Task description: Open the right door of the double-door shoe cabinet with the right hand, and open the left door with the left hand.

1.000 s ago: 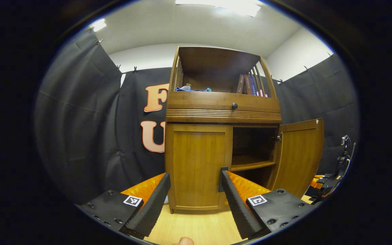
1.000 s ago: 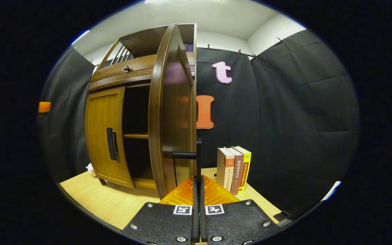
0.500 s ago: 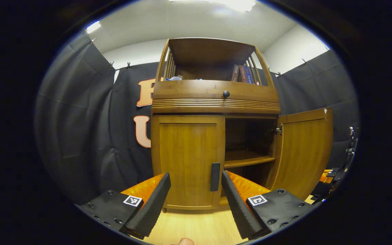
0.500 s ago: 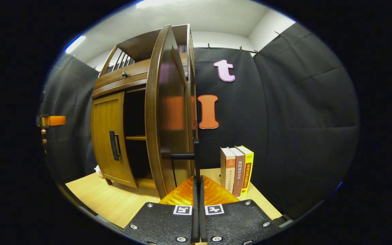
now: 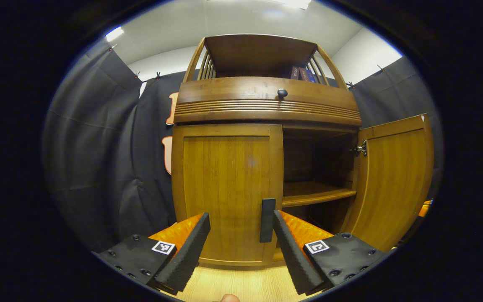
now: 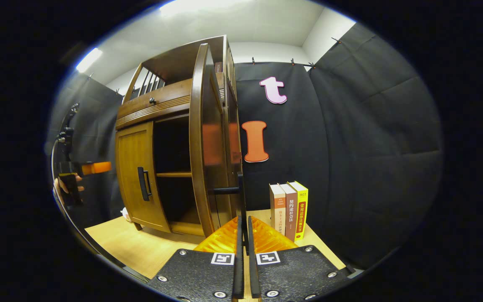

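The right door (image 5: 392,180) stands open, its handle (image 6: 241,191) clamped in the right gripper (image 6: 243,251). The left gripper (image 5: 237,247), fingers apart, nears the closed left door's (image 5: 224,188) handle (image 5: 267,220); next it should close on this handle and pull.

Looks to me like a staged recording booth, not a real home: black cloth (image 6: 363,138) is clipped up as walls on every side, with plain white room wall (image 5: 359,56) and ceiling lights (image 6: 88,58) above it. I see one wooden shoe cabinet (image 5: 224,176) standing alone on a pale wood-look floor (image 6: 128,243), and three books (image 6: 288,209) upright on that floor against the cloth, placed like props.
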The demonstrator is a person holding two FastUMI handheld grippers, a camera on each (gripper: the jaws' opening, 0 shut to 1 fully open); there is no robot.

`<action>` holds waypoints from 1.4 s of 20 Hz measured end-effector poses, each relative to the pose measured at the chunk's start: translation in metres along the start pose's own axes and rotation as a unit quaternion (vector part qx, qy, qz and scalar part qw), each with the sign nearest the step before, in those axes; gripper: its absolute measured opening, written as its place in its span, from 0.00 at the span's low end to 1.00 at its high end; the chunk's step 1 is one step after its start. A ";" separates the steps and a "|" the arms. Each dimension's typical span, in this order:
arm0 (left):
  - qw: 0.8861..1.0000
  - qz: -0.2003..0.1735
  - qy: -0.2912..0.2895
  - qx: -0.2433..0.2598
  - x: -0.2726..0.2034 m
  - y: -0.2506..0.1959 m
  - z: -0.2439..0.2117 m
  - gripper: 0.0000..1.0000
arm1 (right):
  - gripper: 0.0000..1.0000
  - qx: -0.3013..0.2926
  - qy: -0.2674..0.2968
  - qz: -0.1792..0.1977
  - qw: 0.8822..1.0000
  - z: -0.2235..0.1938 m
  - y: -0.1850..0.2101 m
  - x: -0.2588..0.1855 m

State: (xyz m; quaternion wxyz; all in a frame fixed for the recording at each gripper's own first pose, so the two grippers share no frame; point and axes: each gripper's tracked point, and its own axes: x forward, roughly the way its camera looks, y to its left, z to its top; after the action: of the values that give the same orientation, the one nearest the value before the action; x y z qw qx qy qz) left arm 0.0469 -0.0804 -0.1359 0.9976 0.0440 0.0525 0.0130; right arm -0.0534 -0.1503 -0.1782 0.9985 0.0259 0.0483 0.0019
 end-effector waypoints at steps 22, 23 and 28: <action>0.998 -0.020 0.051 -0.019 0.123 -0.033 -0.089 0.94 | 0.99 -0.024 -0.045 -0.141 0.989 0.021 -0.078 -0.028; 0.998 -0.024 0.051 -0.016 0.124 -0.036 -0.089 0.93 | 0.99 -0.023 -0.046 -0.142 0.989 0.023 -0.078 -0.029; 0.997 -0.040 0.049 -0.034 0.125 -0.056 -0.090 0.60 | 0.99 -0.024 -0.050 -0.146 0.988 0.024 -0.076 -0.034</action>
State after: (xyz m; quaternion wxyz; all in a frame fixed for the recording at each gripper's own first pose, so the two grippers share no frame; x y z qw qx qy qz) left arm 0.1633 -0.1244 -0.2432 0.9944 0.0073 0.1030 -0.0231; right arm -0.0853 -0.2281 -0.1552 0.9896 -0.0054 0.0015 -0.1440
